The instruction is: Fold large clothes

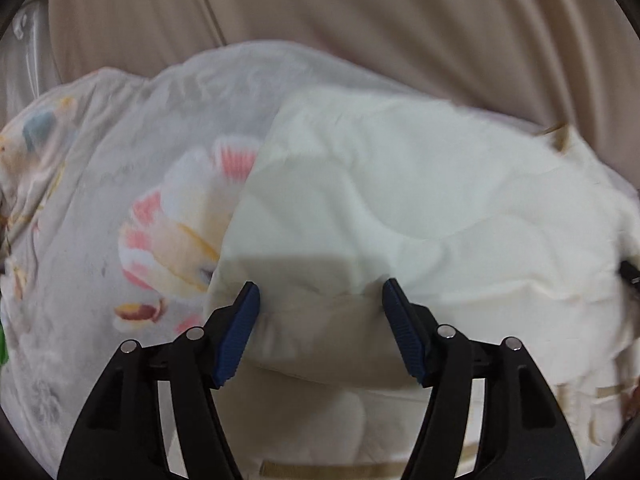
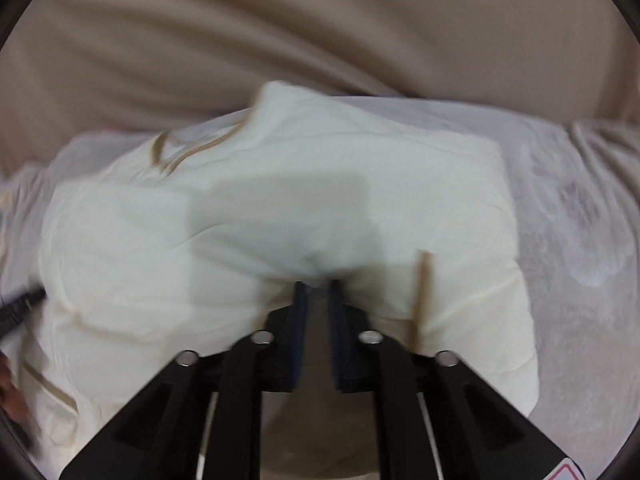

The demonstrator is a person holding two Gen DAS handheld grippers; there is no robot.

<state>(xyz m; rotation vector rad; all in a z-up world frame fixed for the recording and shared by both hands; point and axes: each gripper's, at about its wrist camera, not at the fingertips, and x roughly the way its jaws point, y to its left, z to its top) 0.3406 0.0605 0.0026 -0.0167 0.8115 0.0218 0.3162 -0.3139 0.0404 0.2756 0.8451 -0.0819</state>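
A cream-white garment with tan stripes (image 1: 400,208) lies spread on a patterned bed cover. My left gripper (image 1: 320,300) is open, its blue pads either side of the garment's near folded edge, not closed on it. In the right wrist view the same garment (image 2: 280,200) bulges up in front of my right gripper (image 2: 318,286). That gripper's blue pads stand close together with a fold of the cream cloth pinched between them. The tip of the other gripper shows at the left edge (image 2: 20,304).
The light cover with a pink and orange flower print (image 1: 172,240) lies under the garment. A beige sheet or curtain (image 1: 360,20) fills the background in both views. The cover's pale grey pattern (image 2: 580,240) lies right of the garment.
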